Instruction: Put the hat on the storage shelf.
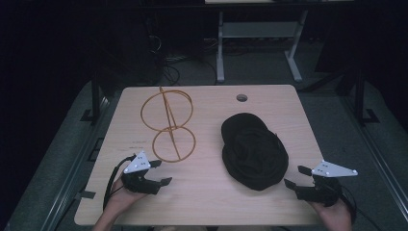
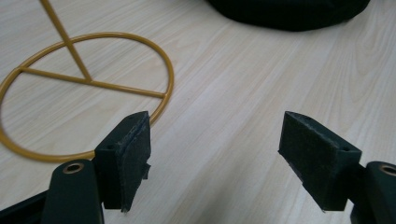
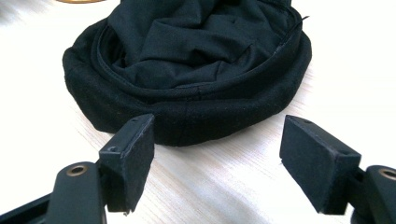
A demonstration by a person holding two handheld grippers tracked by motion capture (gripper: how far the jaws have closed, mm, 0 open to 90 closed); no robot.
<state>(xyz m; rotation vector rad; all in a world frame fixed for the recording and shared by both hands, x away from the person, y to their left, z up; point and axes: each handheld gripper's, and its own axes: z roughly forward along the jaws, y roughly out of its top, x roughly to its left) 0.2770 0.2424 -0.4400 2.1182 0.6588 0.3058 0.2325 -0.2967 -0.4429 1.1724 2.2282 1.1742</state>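
Note:
A black hat (image 1: 253, 151) lies upside down on the right half of the wooden table (image 1: 207, 192), its hollow facing up. A gold wire stand (image 1: 168, 125) of two rings joined by a rod rests on the left half. My left gripper (image 1: 161, 172) is open near the front left, just below the stand's lower ring (image 2: 88, 93). My right gripper (image 1: 296, 176) is open at the front right, a short way from the hat's brim (image 3: 187, 116). Nothing sits between either pair of jaws.
A round cable hole (image 1: 242, 98) is near the table's far edge. Beyond the table stand a white desk frame (image 1: 260, 38) and cables on a dark floor. Bare wood lies between the two grippers.

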